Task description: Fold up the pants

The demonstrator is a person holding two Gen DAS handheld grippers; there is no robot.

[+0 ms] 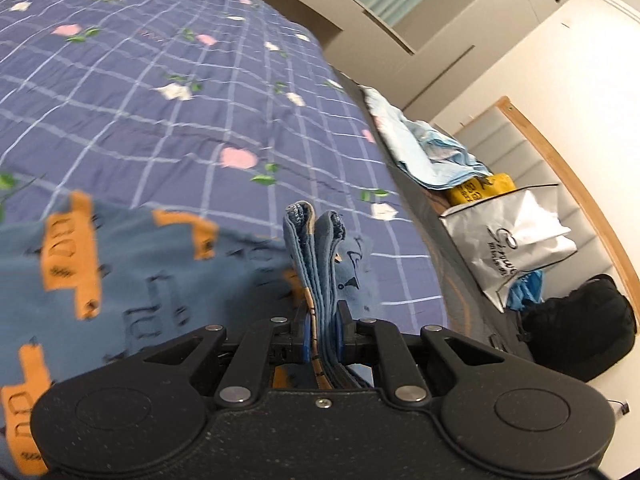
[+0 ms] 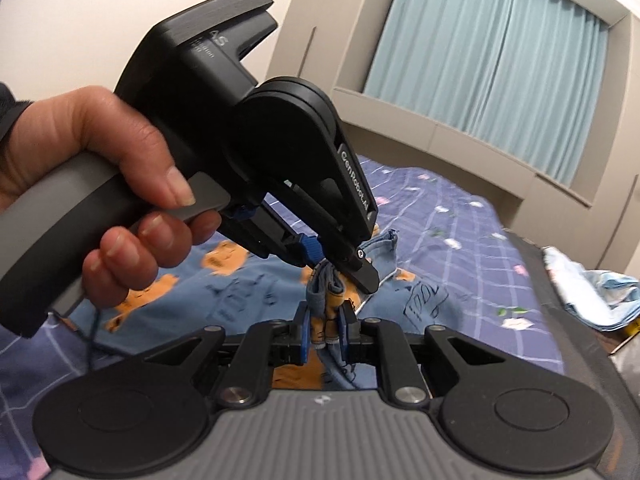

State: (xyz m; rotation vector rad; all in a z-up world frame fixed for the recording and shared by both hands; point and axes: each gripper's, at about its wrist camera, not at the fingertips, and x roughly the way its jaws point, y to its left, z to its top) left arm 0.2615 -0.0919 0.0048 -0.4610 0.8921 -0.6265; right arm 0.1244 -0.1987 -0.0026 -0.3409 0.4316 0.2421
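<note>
The pants (image 1: 132,276) are blue with orange vehicle prints and lie on the bed. My left gripper (image 1: 323,334) is shut on several bunched layers of the pants' hem, which stick up between its fingers. In the right wrist view my right gripper (image 2: 326,334) is shut on a bunched edge of the pants (image 2: 240,284). The left gripper (image 2: 320,256), held in a hand, pinches the same bunch just beyond it. The two grippers sit very close together above the bed.
The bed has a purple checked floral cover (image 1: 160,92). To its right lie a light blue cloth pile (image 1: 432,152), a white bag (image 1: 516,236), a yellow item (image 1: 480,190) and a black bag (image 1: 584,320). A curtained window (image 2: 488,60) is behind the bed.
</note>
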